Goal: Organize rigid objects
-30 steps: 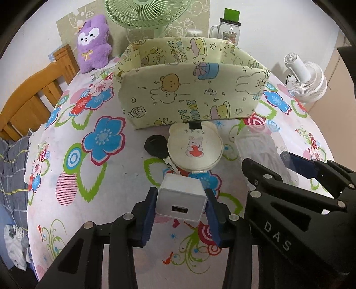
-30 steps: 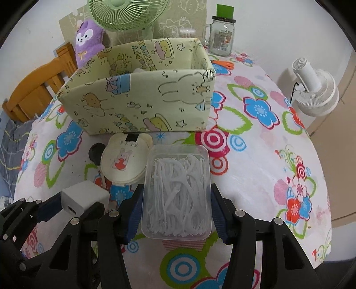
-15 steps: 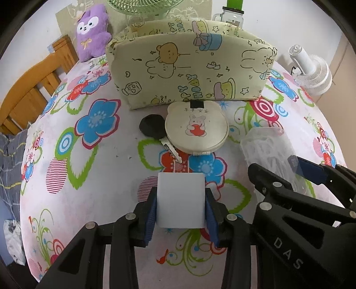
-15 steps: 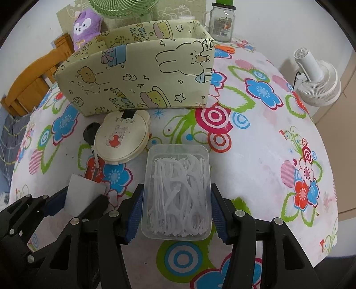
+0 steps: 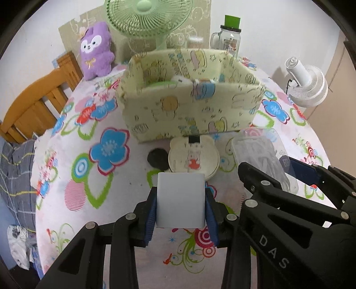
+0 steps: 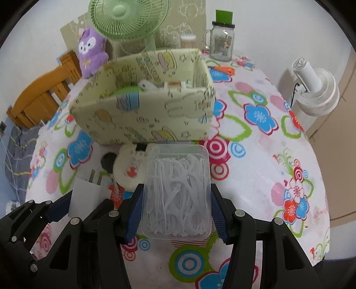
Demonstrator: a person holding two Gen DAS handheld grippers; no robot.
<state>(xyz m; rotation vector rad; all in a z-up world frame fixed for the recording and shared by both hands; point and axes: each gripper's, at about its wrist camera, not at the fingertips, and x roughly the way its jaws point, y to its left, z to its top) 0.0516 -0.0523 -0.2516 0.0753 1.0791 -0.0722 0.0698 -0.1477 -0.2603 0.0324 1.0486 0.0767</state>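
Observation:
My left gripper [image 5: 180, 210] is shut on a white charger block [image 5: 180, 199], held above the flowered tablecloth. My right gripper [image 6: 175, 213] is shut on a clear plastic box of white floss picks [image 6: 176, 192], also lifted off the cloth. The two grippers hang side by side; the right gripper [image 5: 289, 200] shows at the right of the left wrist view with the floss box [image 5: 260, 160]. Ahead stands a pale yellow fabric storage bin [image 5: 189, 100] [image 6: 144, 106], open at the top with several items inside. A round cream compact [image 5: 193, 156] and a black key [image 5: 156, 156] lie before it.
A green fan [image 6: 126, 20], a purple plush toy [image 5: 96, 51] and a glass jar with a green lid [image 6: 222, 40] stand behind the bin. A white fan [image 6: 316, 89] sits off the table's right edge. A wooden chair [image 5: 37, 104] is at the left.
Both grippers rose with their loads; the charger block and floss box left the cloth. The bin's open top and contents now show from above.

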